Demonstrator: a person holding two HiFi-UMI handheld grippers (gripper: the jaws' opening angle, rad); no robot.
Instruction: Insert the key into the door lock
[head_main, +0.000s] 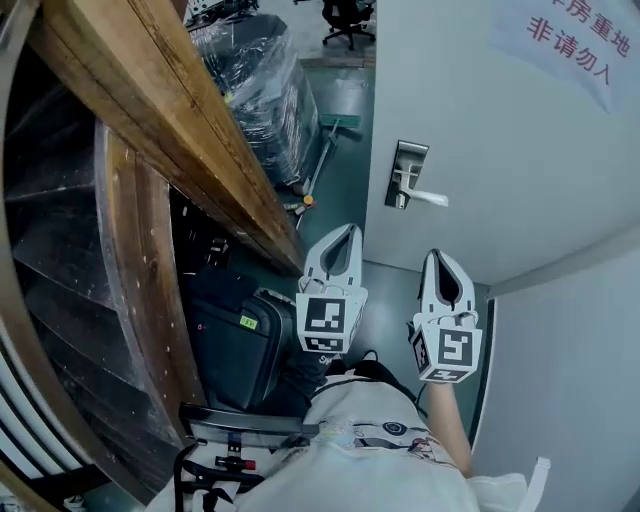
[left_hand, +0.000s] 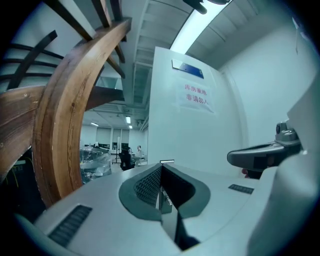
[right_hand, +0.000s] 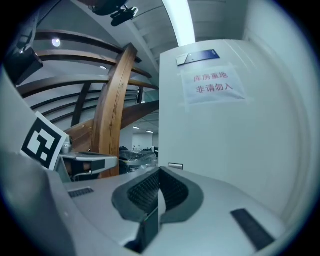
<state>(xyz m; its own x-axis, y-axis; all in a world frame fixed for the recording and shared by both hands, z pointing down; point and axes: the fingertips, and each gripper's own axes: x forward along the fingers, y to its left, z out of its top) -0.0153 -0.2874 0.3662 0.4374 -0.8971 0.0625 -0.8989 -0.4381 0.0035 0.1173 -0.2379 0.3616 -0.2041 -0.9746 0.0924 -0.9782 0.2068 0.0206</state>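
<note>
Head view: I hold my two grippers side by side in front of a pale door. Both point toward it and neither touches it. The left gripper is level with the door's left edge, and the right gripper is just to its right. The lock plate and its lever handle sit on the door near that left edge. They are farther off than both gripper tips and well apart from them. A paper notice with red print hangs on the door at the far right. A curved wooden beam runs along the left, and a black bag lies near its lower part.

Left gripper view: my jaws are pressed together on the key. It shows as a small silvery piece, edge-on, between the ribbed pads.

Right gripper view: my jaws are together with nothing between them.
</note>
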